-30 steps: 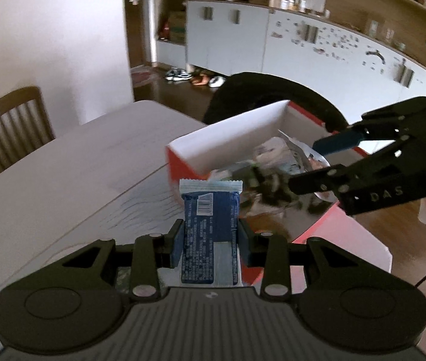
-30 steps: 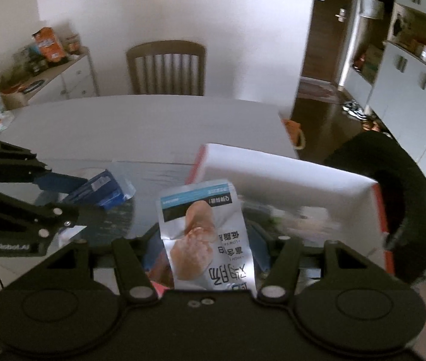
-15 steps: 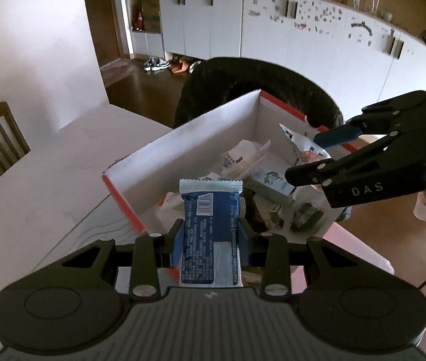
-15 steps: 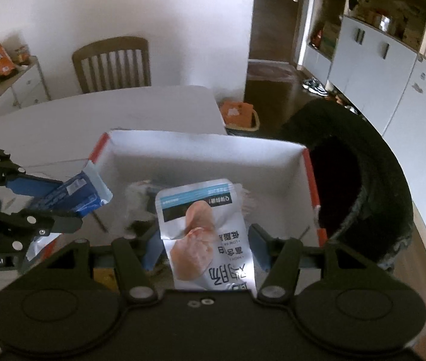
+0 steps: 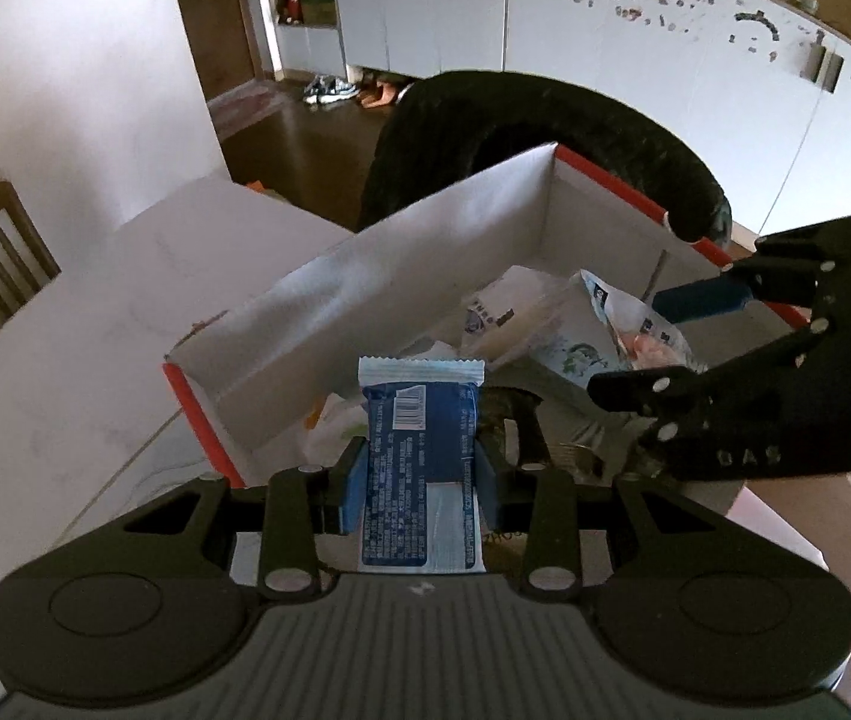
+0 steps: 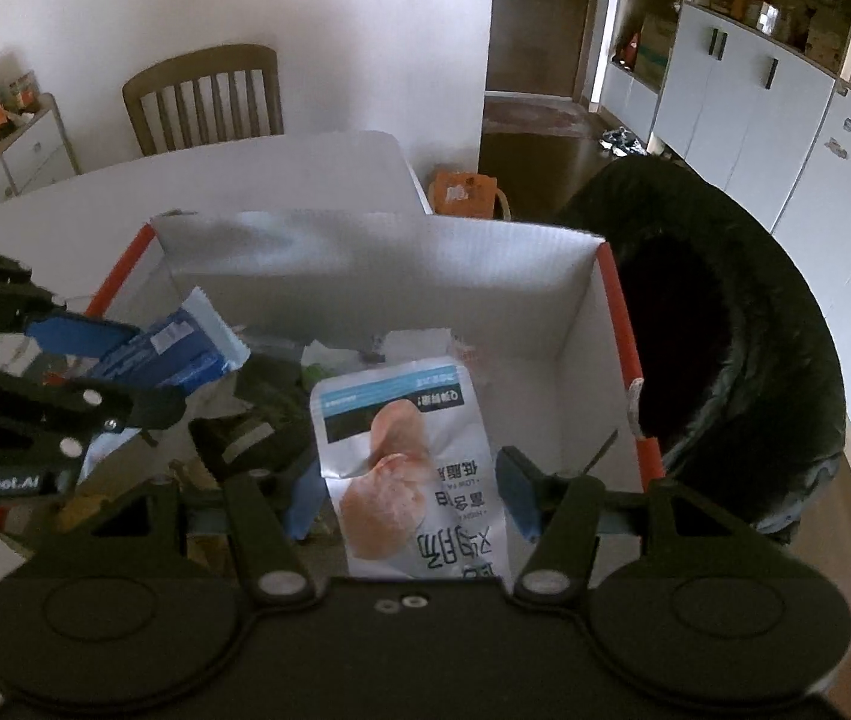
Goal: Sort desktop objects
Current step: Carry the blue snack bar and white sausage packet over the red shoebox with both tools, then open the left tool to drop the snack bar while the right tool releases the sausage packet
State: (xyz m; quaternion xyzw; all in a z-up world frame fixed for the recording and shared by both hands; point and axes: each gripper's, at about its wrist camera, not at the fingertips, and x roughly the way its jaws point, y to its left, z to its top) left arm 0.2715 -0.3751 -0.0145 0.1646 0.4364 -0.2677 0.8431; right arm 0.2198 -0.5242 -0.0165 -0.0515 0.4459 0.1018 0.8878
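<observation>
A white cardboard box with red edges [image 5: 401,276] stands on the table and holds several packets; it also shows in the right wrist view [image 6: 377,264]. My left gripper [image 5: 419,474] is shut on a blue snack packet [image 5: 419,438] and holds it over the box's near corner. My right gripper [image 6: 410,495] hangs over the box with its jaws spread, and a silver food pouch [image 6: 413,450] lies loose between them. The right gripper shows in the left wrist view [image 5: 653,348], the left gripper with its packet in the right wrist view [image 6: 143,372].
A black round cushion [image 6: 725,330] sits right behind the box, off the table's edge. A wooden chair [image 6: 203,96] stands at the far side of the white table [image 5: 65,360]. White cabinets [image 5: 605,42] line the far wall.
Both grippers have moved forward over the box. The right gripper's jaws have spread apart, and the silver pouch now sits loose between them. The left gripper still grips the blue packet.
</observation>
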